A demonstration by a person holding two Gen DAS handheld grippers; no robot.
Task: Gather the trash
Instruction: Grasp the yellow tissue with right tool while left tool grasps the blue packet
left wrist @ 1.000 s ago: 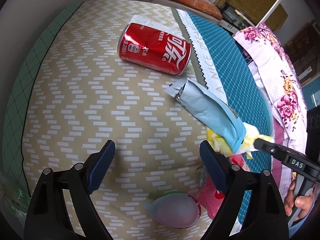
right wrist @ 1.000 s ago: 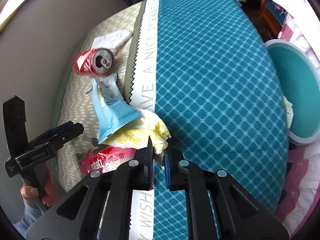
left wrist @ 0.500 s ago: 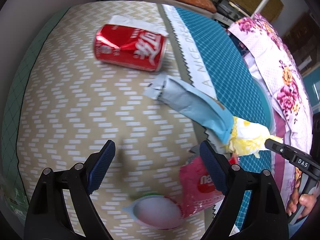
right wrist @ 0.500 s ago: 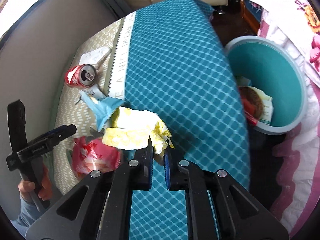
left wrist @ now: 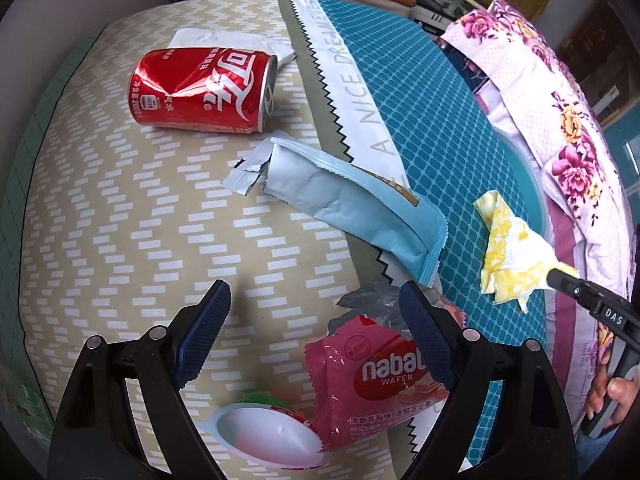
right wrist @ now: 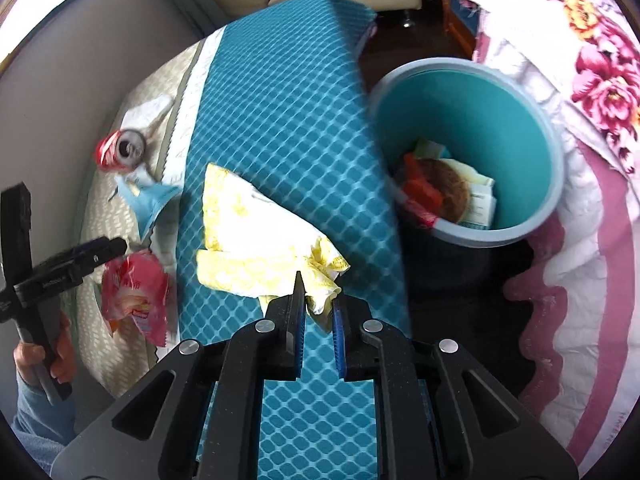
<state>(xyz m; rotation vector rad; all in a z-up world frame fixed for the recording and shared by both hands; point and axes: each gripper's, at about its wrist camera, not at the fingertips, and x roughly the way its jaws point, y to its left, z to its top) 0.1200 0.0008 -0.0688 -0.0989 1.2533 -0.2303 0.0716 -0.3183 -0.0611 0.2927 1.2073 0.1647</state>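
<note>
My right claw pinches the yellow napkin near the bin. My left claw gapes empty, seemingly above the pink wrapper

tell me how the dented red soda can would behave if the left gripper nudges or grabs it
The red soda can lies on its side, so a nudge would probably roll it across the cushion. Its creased wall suggests thin metal, likely empty and light, and a squeeze from the left gripper may crumple it further.

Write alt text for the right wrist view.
The right gripper pinches a crumpled yellow-and-white napkin above a teal cloth. A teal bin holding trash stands just right; a red can and wrappers lie far left.
</note>
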